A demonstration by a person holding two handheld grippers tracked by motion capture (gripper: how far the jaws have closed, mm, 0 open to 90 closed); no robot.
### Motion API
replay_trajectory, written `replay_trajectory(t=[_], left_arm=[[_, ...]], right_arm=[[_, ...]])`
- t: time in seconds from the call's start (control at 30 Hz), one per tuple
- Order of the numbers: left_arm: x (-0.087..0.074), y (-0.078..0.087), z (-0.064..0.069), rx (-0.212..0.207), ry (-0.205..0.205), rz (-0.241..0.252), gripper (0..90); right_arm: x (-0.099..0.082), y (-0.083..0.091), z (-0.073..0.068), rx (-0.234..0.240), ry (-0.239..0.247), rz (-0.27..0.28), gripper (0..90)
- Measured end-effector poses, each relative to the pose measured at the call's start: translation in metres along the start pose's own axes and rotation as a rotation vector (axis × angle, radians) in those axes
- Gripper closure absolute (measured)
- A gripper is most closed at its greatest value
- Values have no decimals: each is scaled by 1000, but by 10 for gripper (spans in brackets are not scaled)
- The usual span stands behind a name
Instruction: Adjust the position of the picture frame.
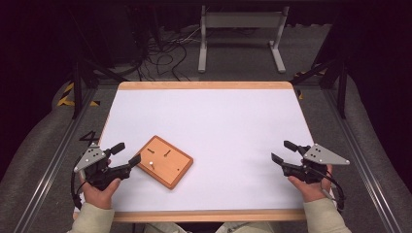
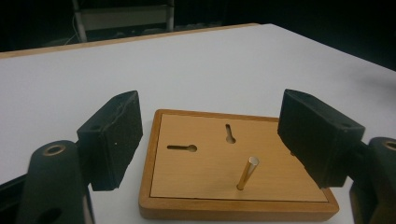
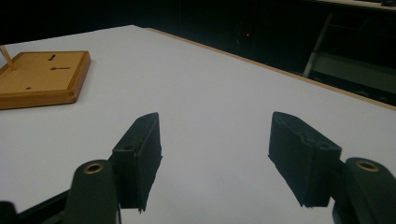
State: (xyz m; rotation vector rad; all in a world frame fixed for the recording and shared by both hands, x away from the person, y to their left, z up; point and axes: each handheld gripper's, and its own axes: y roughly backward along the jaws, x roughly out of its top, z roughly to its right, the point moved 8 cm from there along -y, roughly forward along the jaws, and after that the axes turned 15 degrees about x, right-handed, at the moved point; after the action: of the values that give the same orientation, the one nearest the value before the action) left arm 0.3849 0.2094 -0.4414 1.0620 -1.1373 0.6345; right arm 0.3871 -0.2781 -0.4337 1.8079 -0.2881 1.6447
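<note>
1. The person's forearms are cut off by the near edge of the high view; just the cream sleeves and the hands show. The floor beyond the table (image 1: 214,116) is dark, with a tangle of cables and a pale metal stand (image 1: 241,36) that are hard to make out.
2. In the right gripper view, the wooden board (image 3: 39,79) is cut by the left edge, so only part of its peg shows.
3. The wooden board (image 1: 163,161) lies turned at an angle on the near left part of the white table. It has two keyhole-shaped slots (image 2: 182,148), one small hole and a brass-coloured peg (image 2: 247,173) standing slightly tilted.
4. The left gripper (image 1: 125,154) has its jaws spread wide, holding nothing. One jaw tip is at the board's left corner; I cannot tell whether it touches. In its own view, the board sits between and just beyond the jaws.
5. The right gripper (image 1: 283,151) rests at the near right, jaws apart and empty, well apart from the board, over bare tabletop.
</note>
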Motion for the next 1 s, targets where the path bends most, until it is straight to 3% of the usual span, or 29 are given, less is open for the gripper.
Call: replay_trajectory(t=[0.5, 0.67, 0.7, 0.73, 0.83, 0.9, 1.0], left_arm=[[0, -2, -1, 6, 4, -3, 226], [-7, -10, -14, 89, 14, -64, 296], [-7, -10, -14, 89, 14, -64, 335], [-10, -13, -19, 122, 16, -88, 335], [-18, -19, -30, 192, 26, -145, 574], [-22, -22, -35, 206, 35, -175, 751], [-27, -26, -40, 212, 36, -217, 879]], right_arm=[[0, 0, 0, 0, -5, 1, 341], [0, 1, 0, 0, -6, 1, 341], [0, 1, 0, 0, -6, 1, 341], [-1, 1, 0, 0, -5, 1, 341], [-1, 2, 0, 0, -17, 2, 331], [-2, 3, 0, -4, -19, -1, 329], [-2, 4, 0, -8, -20, -2, 329]])
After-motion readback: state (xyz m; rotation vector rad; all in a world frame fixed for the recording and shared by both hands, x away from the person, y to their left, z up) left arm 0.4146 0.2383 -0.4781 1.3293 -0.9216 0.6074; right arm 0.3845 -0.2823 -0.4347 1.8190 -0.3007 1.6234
